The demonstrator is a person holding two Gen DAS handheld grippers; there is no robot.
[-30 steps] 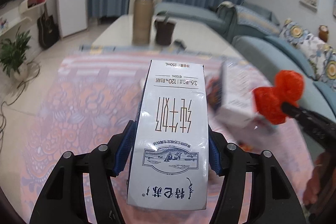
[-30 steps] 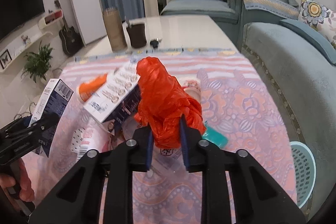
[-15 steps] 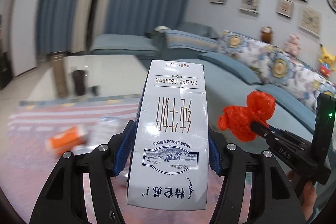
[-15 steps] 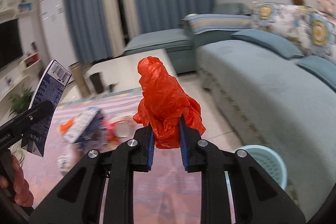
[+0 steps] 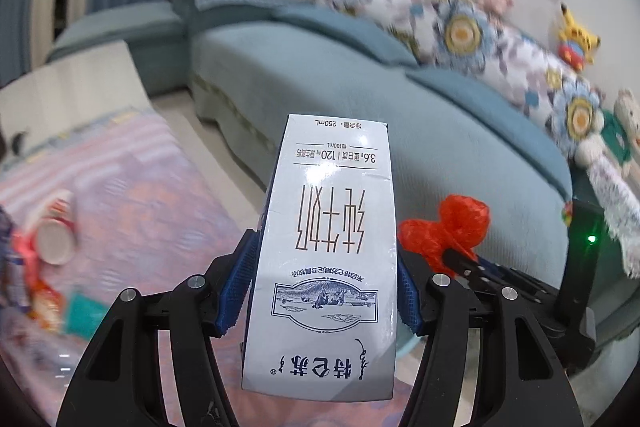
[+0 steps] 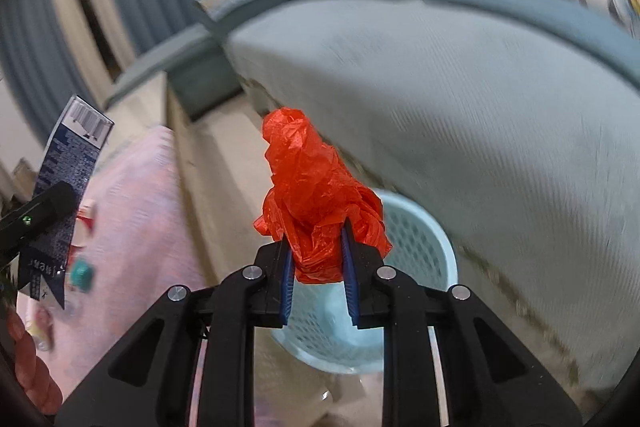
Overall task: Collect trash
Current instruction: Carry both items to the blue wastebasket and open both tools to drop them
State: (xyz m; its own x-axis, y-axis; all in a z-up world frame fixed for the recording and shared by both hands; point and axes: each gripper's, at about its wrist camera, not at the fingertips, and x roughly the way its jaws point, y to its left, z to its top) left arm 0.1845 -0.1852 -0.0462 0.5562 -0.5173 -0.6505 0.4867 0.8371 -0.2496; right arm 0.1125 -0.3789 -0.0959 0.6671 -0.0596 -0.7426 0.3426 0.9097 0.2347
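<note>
Left wrist view: the left gripper [image 5: 326,287] has its jaws clamped on the sides of a white milk carton [image 5: 330,247], which stands up between the blue pads with its print upside down. Just to the right, the right gripper [image 5: 448,255] holds a crumpled red plastic bag [image 5: 452,227]. Behind both runs a teal sofa [image 5: 360,67] with flowered cushions and soft toys. At left, a patterned pink rug [image 5: 140,195] carries scattered trash, among it a red-and-white paper cup [image 5: 56,231]; the rest is blurred.

Right wrist view: the right gripper [image 6: 318,263] has its jaws squeezed tight on the red plastic bag [image 6: 316,195], which bulges above them. Directly behind and below sits a light blue mesh basket [image 6: 416,247] on the floor beside the sofa [image 6: 460,107]. At far left the milk carton [image 6: 66,187] shows its dark blue side and barcode, tilted, in the left gripper.
</note>
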